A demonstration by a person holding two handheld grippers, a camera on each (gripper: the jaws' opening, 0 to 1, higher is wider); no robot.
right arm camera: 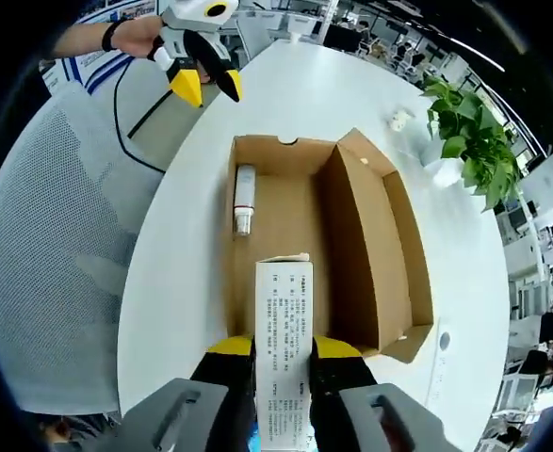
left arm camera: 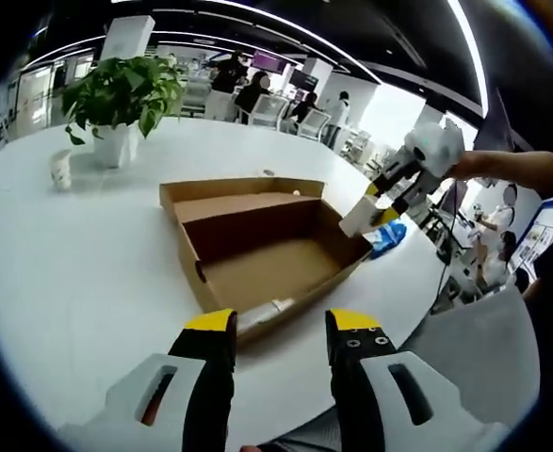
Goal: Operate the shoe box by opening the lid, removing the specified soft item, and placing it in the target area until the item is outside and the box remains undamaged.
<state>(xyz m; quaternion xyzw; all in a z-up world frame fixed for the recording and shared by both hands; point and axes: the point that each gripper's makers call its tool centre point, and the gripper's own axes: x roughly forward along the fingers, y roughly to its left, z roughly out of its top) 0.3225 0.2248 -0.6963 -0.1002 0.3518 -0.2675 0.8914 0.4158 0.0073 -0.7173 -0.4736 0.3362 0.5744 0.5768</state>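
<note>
The brown cardboard shoe box (left arm camera: 257, 273) lies on the white table with its lid (right arm camera: 403, 245) folded open to one side. A white tube (right arm camera: 245, 198) lies on the box floor against an end wall (left arm camera: 265, 314). My right gripper (right arm camera: 284, 347) is shut on a white printed carton (right arm camera: 290, 311) and holds it above the box's other end; in the left gripper view this gripper (left arm camera: 378, 202) and the carton (left arm camera: 359, 217) hang over the box's right corner. My left gripper (left arm camera: 281, 325) stands open just short of the box's near wall, nothing between its jaws (right arm camera: 208, 88).
A potted plant (left arm camera: 121, 99) and a small paper cup (left arm camera: 61, 169) stand at the far left of the round table (left arm camera: 78, 273). A blue object (left arm camera: 387, 237) lies beside the box. A grey mesh chair (right arm camera: 55, 245) stands at the table edge. People sit beyond.
</note>
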